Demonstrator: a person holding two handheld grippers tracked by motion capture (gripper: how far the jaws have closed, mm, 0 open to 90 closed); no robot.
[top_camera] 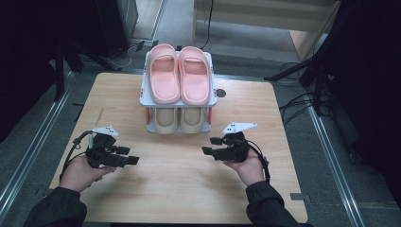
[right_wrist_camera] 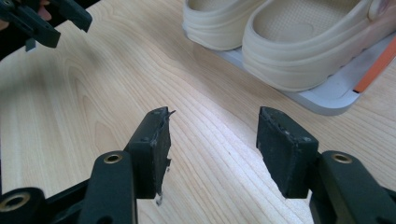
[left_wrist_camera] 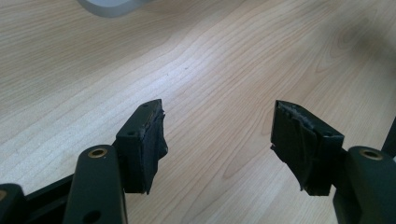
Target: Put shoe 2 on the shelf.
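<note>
While both grippers hover over bare wood, the two-tier shoe rack [top_camera: 213, 100] stands at twelve o'clock on the table [top_camera: 179, 189], close to the far edge. Pink slippers [top_camera: 179, 73] lie side by side on its upper shelf and beige clogs [top_camera: 178, 120] sit on the lower one, toes toward the person. Broad open tabletop runs from the rack's front to the six o'clock edge, with free strips at nine and three o'clock beside the rack.

At about eight o'clock from the rack, the left gripper [top_camera: 133, 156] rests in an upturned hand, level, pointing toward three o'clock. Its jaws stand wide apart, with nothing but wood grain between them in the left gripper view [left_wrist_camera: 217, 140]. At about four o'clock, the right gripper [top_camera: 209, 146] mirrors it (pointing toward nine o'clock), jaws likewise released and empty [right_wrist_camera: 212, 140]. In the right gripper view the clogs [right_wrist_camera: 299, 42] lie near, ahead at one o'clock, untouched.
</note>
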